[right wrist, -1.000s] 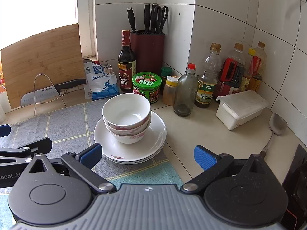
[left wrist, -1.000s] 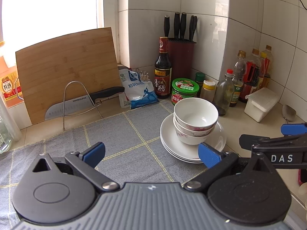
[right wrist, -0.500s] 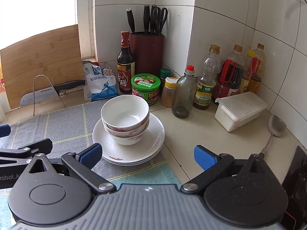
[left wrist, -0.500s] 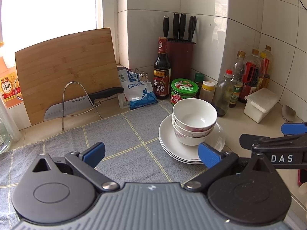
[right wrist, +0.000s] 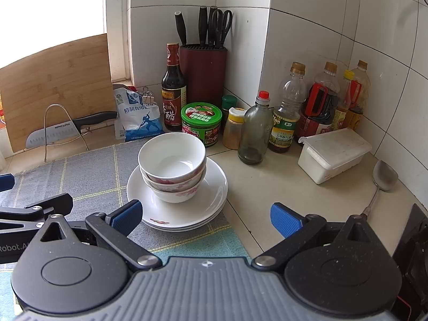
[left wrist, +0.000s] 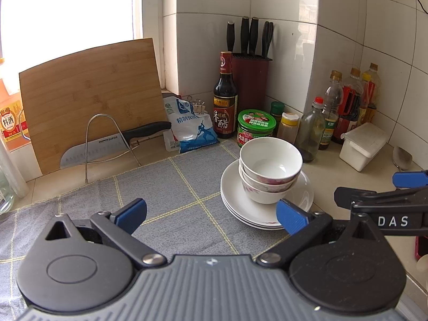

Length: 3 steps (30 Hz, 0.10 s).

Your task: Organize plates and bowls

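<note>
Tiled corner surface, grey mat [left wrist: 165, 187]. Bowls [right wrist: 172, 160] nested on plate stack [right wrist: 214, 187] at mat's right edge. I see left gripper [left wrist: 211, 214] and right gripper [right wrist: 206, 218] w/ jaws released, empty. Plate count unclear; window blown out.

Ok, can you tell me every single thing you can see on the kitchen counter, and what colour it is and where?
bowls: three, white with red flowers, nested on the plates
plates: about three, white, stacked on the mat's right edge
mat: one, grey, yellow lines, on the counter
cutting board: one, wooden, leaning by the window
knife: one, black handle, in the wire rack
salt bag: one, white and blue, behind the mat
vinegar bottle: one, dark, beside the knife block
jar: one, green, behind the bowls
box: one, white, right
spoon: one, metal, far right
left hand-held gripper: one, open
right hand-held gripper: one, open
</note>
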### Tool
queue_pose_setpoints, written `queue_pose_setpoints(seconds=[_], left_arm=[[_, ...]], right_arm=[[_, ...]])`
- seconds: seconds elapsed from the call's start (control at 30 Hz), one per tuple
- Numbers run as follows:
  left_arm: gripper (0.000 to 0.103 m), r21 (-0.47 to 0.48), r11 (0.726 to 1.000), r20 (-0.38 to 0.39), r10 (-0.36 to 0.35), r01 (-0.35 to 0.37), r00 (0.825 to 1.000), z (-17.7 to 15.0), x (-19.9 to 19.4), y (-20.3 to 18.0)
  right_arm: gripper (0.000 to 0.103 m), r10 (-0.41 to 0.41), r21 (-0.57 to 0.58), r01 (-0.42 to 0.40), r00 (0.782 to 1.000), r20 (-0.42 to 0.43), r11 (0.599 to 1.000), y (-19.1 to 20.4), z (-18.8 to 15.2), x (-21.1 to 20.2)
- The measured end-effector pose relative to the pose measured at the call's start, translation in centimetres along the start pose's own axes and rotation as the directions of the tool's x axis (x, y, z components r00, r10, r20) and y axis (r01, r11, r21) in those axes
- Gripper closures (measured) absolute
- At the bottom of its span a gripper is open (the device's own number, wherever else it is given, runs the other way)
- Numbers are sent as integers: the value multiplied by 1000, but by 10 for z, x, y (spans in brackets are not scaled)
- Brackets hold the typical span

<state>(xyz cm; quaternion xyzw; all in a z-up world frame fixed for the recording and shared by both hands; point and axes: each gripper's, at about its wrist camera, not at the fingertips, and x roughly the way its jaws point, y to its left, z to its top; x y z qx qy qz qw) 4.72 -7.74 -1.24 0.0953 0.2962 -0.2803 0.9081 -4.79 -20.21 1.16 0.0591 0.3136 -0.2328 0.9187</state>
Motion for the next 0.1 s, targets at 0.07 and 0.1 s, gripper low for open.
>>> queue_pose_setpoints(seconds=[0.07,0.1], left_arm=[[1,0,1000,0,-2,2,1000,0,1,0],[1,0,1000,-1,-5,5,1000,0,2,0]], right_arm=[[0,0,0,0,1000,0,1000,-1,0,1],[0,0,0,0,1000,0,1000,-1,0,1]])
